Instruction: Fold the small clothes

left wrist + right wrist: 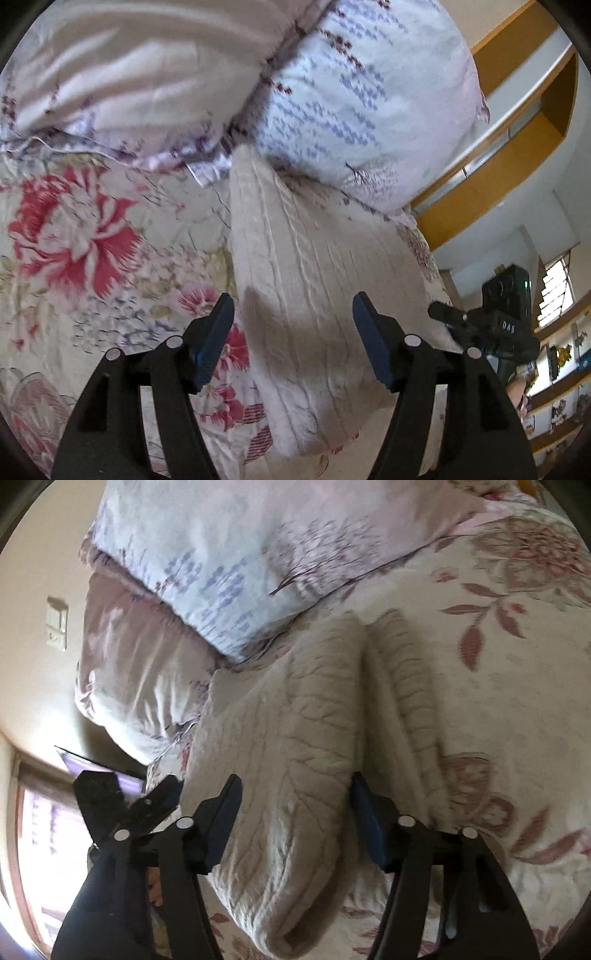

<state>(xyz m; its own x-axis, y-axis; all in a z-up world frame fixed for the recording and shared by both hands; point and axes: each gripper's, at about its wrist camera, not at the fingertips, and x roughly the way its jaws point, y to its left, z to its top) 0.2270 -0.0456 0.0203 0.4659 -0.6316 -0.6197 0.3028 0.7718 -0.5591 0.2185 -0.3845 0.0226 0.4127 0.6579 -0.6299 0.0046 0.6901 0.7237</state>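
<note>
A cream knitted garment (314, 280) lies folded lengthwise on the flowered bedspread (92, 240). My left gripper (291, 339) is open and empty, its fingers apart just above the garment's near part. In the right wrist view the same garment (295, 760) shows a thick folded edge with a second fold (410, 694) beside it. My right gripper (295, 823) is open, its fingers on either side of the folded edge without closing on it. The right gripper also shows in the left wrist view (491, 325), and the left gripper in the right wrist view (122, 805).
Two pillows (351, 92) (129, 74) lie at the head of the bed, touching the garment's far end. A wooden shelf unit (517, 155) and window stand beyond the bed's edge. A wall switch (57, 622) shows at left.
</note>
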